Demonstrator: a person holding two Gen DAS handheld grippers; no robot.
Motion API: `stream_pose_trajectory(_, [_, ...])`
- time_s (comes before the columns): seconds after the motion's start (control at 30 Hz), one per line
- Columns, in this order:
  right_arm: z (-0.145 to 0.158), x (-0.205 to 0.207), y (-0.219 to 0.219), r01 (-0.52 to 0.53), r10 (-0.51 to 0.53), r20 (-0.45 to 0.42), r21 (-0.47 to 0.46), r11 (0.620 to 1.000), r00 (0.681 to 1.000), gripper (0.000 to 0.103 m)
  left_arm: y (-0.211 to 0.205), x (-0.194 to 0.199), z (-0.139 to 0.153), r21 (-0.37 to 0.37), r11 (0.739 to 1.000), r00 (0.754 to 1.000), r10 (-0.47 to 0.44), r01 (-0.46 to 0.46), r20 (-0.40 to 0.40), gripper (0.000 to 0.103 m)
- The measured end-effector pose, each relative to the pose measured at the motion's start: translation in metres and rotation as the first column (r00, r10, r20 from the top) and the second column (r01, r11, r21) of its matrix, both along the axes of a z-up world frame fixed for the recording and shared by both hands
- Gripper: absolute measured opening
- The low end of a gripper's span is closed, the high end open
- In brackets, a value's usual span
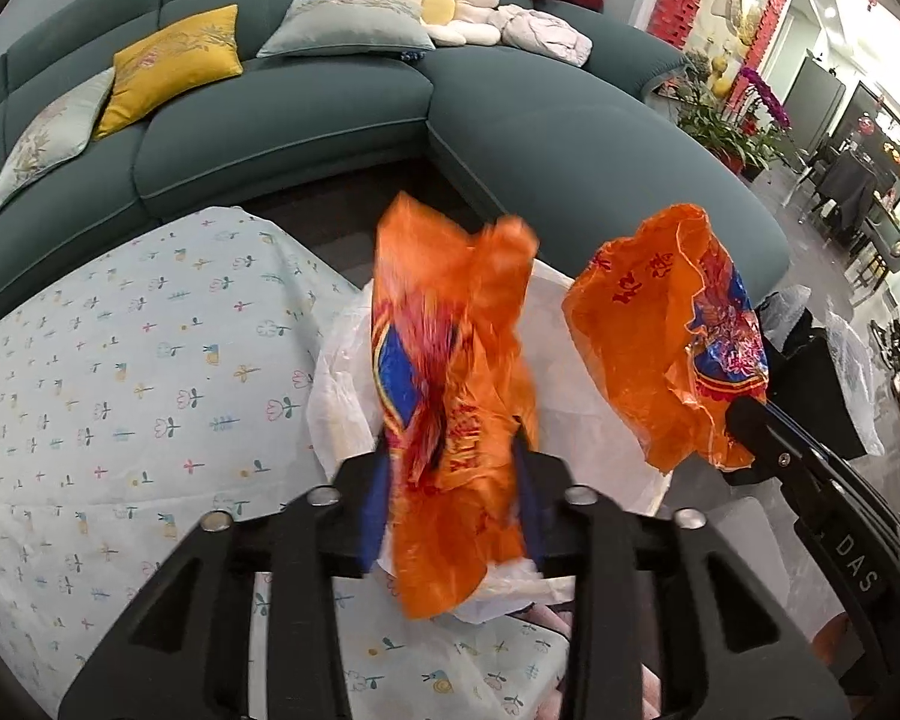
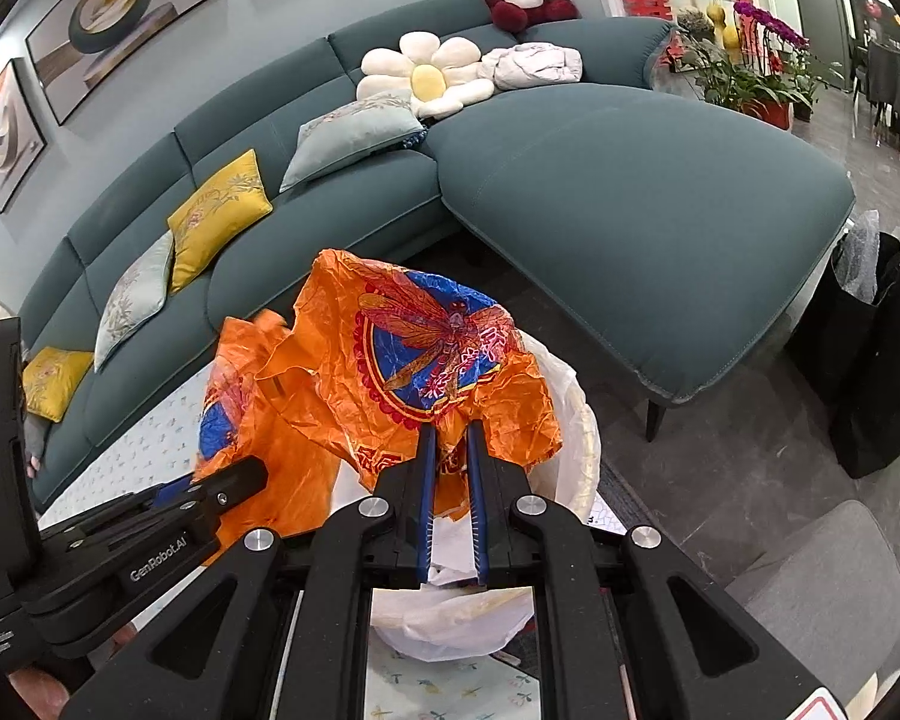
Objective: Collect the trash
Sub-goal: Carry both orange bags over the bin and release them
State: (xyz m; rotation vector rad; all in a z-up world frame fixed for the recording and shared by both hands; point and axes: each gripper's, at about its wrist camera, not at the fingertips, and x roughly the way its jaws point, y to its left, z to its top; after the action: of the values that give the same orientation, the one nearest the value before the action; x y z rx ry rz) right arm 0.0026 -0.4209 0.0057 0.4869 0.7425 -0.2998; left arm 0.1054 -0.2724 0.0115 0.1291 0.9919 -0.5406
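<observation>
My left gripper (image 1: pixel 450 450) is shut on a crumpled orange plastic wrapper (image 1: pixel 456 372) and holds it over a bin lined with a white bag (image 1: pixel 342 384). My right gripper (image 2: pixel 450 429) is shut on a second orange wrapper with a dragonfly print (image 2: pixel 426 348), also above the white-lined bin (image 2: pixel 576 420). In the left wrist view the right gripper (image 1: pixel 744 414) and its wrapper (image 1: pixel 660 324) hang to the right. In the right wrist view the left gripper (image 2: pixel 252 474) and its wrapper (image 2: pixel 252 420) are at the left.
A table with a flower-print cloth (image 1: pixel 120 372) lies at the left. A teal sofa (image 2: pixel 600 180) with cushions curves behind the bin. Black bags with bubble wrap (image 2: pixel 876 348) stand on the floor at the right. A grey seat (image 2: pixel 822 576) is near right.
</observation>
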Motion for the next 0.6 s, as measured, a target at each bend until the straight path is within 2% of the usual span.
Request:
stream_pose_trajectory(0.2, [-0.002, 0.005, 0.003, -0.006, 0.006, 0.0, 0.003, 1.0, 1.0, 0.01, 0.008, 0.004, -0.001, -0.004, 1.0, 1.0, 0.022, -0.023, -0.007, 0.036])
stream_pose_trajectory(0.27, [-0.003, 0.008, 0.003, -0.013, 0.013, -0.002, 0.005, 1.0, 1.0, 0.01, 0.011, 0.004, -0.001, 0.001, 0.999, 0.999, 0.035, -0.035, 0.002, 0.043])
stream_pose_trajectory(0.43, [-0.006, 0.012, 0.004, -0.028, 0.028, -0.008, 0.002, 1.0, 1.0, 0.01, 0.017, 0.006, 0.001, -0.023, 0.998, 0.999, 0.054, -0.054, -0.004, 0.045])
stream_pose_trajectory(0.53, [-0.006, 0.014, 0.004, -0.03, 0.03, -0.009, 0.003, 1.0, 0.999, 0.01, 0.015, 0.007, 0.002, -0.03, 0.998, 0.998, 0.058, -0.058, 0.001, 0.051])
stream_pose_trajectory(0.6, [-0.006, 0.014, 0.004, -0.029, 0.029, -0.01, 0.002, 1.0, 1.0, 0.01, 0.013, 0.007, 0.004, -0.038, 0.998, 0.999, 0.046, -0.046, 0.003, 0.051])
